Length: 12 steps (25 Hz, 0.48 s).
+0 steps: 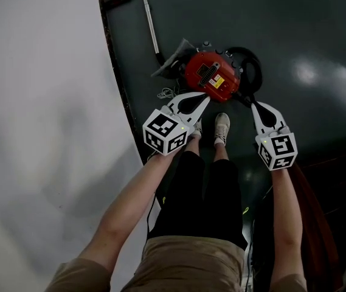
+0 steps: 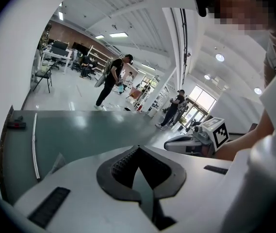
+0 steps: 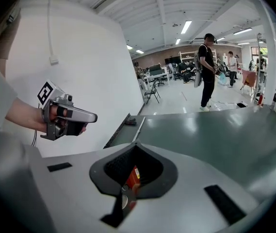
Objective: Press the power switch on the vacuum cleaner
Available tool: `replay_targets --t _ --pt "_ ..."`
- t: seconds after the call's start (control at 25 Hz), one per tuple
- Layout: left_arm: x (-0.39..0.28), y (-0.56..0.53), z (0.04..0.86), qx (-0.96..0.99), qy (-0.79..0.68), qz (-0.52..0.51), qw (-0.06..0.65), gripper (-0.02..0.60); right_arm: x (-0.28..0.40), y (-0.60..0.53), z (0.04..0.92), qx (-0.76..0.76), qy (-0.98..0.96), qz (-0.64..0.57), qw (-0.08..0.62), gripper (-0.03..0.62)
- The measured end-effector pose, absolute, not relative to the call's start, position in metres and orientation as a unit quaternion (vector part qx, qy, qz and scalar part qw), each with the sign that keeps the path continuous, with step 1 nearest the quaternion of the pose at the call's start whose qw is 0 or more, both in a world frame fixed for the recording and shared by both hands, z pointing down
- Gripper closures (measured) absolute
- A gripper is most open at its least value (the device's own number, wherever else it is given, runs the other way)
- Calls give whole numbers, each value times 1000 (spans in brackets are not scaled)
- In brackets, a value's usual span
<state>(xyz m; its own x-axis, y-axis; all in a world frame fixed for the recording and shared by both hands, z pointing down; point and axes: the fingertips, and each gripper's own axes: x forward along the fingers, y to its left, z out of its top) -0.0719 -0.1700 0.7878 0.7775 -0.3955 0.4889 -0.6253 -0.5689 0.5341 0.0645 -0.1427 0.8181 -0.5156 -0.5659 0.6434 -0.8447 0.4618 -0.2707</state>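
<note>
Right gripper view: past clenched, empty jaws the vacuum (image 3: 132,176) is seen just ahead and below, on the floor (image 3: 215,130). In the head view, the left gripper (image 1: 204,97), likewise clenched and empty, is judged nearer its red body than the right gripper (image 1: 253,104).

Legible text: none.
Vacuum (image 1: 212,75), top: yellow label (image 1: 217,81), dark print too small to read; black label (image 1: 207,72) just beside it at 10 o'clock, print unreadable.
Right gripper view: pale label (image 3: 137,174) on the red body, unreadable.
Left cube (image 1: 166,132), right cube (image 1: 277,150): black-and-white square markers, coded patterns only, no letters or numbers.
</note>
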Motion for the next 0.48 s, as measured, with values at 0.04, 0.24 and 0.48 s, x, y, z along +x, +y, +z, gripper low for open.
replay_targets --t 0.04,0.24,0.48 --pt "-74 -170 795 869 -295 161 363 577 66 -143 826 430 -820 289 244 586" --pt "-83 -171 842 858 -305 180 372 577 66 -148 875 435 -811 294 259 586" --pt "-83 -161 914 843 -299 224 386 577 63 -148 950 441 -793 319 274 586"
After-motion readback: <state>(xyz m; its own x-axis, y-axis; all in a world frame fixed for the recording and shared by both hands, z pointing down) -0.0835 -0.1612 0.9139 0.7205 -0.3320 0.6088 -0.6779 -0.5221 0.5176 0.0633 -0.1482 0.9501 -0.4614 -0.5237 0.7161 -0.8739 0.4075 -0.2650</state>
